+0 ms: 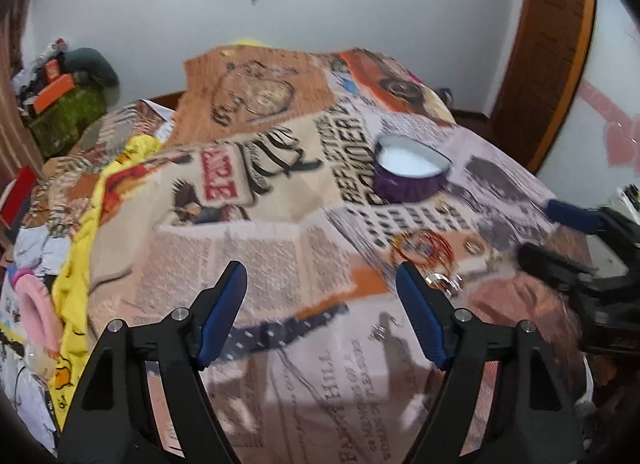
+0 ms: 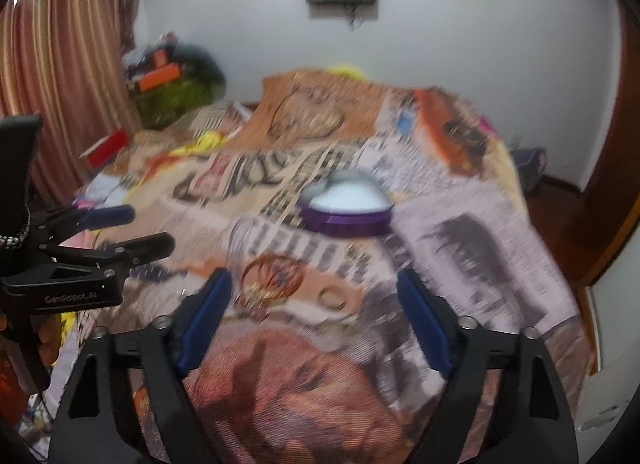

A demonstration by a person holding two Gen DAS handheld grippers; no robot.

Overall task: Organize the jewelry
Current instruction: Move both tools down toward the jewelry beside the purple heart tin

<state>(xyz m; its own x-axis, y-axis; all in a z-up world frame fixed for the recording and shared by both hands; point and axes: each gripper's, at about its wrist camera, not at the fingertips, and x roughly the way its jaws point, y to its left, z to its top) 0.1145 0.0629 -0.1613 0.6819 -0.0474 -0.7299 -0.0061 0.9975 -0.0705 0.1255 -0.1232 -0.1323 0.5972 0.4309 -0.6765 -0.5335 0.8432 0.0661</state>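
Purple heart-shaped box with white lining (image 1: pixel 410 175) sits open on the newspaper-print blanket (image 1: pixel 260 248), well beyond both tools. Nearer, a cluster of red and gold bangles (image 1: pixel 426 250) lies flat on the cloth; just beside it are small silver pieces (image 1: pixel 442 282), and one more small silver piece, possibly an earring (image 1: pixel 380 330), lies apart toward the left gripper.

Left gripper (image 1: pixel 320 304): blue pads spread wide, nothing between them, hovering above the blanket. Right gripper (image 2: pixel 316 316): also spread wide and empty, with the bangles (image 2: pixel 272 278) just ahead of its left pad. Both views are motion-blurred, so fine detail of the small pieces cannot be read.

Risks, as I judge them:
- Bangles are stacked loosely; closing on one rim could scatter the rest or pick up only part of the set.
- Blanket is soft and wrinkled; a pad pressed down may snag cloth with the metal and drag neighbouring pieces.
- Small silver items are thin and lie close to the bangles; a sweep could bury them in a fold.
- Box looks light; a bump while dropping items in could tip it on the yielding surface.
- Tools work near each other over the same spot, so collision is possible.
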